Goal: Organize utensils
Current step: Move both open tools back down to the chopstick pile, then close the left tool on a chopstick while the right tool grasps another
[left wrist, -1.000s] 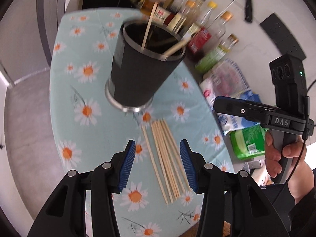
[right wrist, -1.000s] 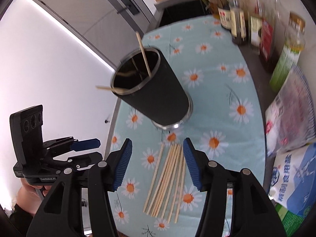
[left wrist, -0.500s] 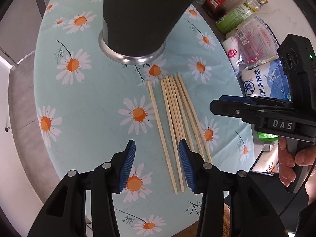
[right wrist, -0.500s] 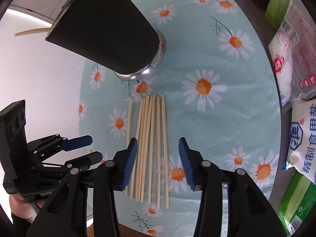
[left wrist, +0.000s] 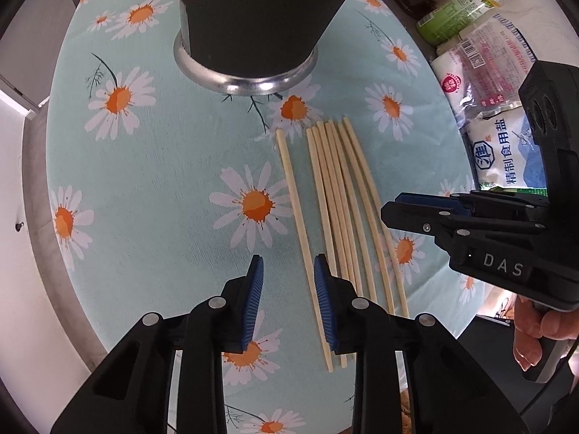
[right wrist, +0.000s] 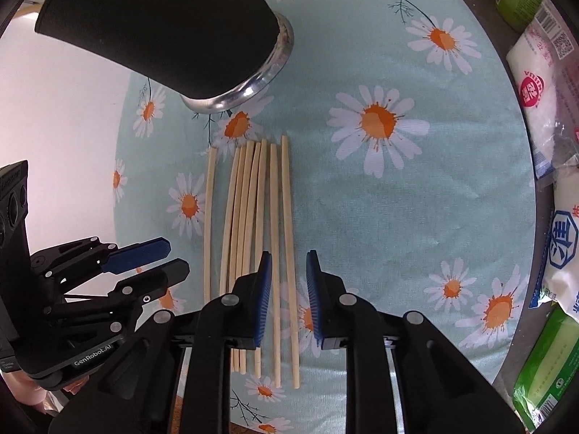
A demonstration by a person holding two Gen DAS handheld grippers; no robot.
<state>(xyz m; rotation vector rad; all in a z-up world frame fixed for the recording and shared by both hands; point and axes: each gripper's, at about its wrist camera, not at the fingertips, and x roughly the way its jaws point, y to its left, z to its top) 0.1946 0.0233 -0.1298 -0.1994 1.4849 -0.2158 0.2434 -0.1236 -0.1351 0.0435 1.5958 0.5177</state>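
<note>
A row of wooden chopsticks (left wrist: 336, 213) lies side by side on a pale teal tablecloth (left wrist: 152, 188) printed with white and orange daisies. One chopstick (left wrist: 300, 224) sits a little apart on the left of the row; the rest lie close together, some touching. Their far tips point toward a tall black utensil holder (left wrist: 253, 11) with a shiny metal base ring, which stands upright at the top centre of the left wrist view, just beyond the sticks.

In the left wrist view the left gripper (left wrist: 288, 289) points steeply down at the lower centre of the frame. Its blue ribbed pads (left wrist: 253, 300) have just been closing and straddle the lone left chopstick, which runs close along the right-hand pad; a gap still shows on the other side, so the jaws are not yet clamped on it. The right gripper (left wrist: 391, 206) enters from the right edge of that frame, held by a hand (left wrist: 535, 336) at the lower right.

In the right wrist view the right gripper (right wrist: 288, 285) also points down at the near ends of the sticks. Its jaws have just been closing too; the two rightmost chopsticks (right wrist: 284, 238) pass between its blue pads with space on either side, so nothing is pinched. The left gripper (right wrist: 159, 256) shows at the lower left of this frame, beside the leftmost stick.

Along the right edge lie plastic bags of seasoning (left wrist: 485, 54), a blue and white salt bag (left wrist: 506, 159) and a green-labelled bottle (left wrist: 456, 11).
</note>
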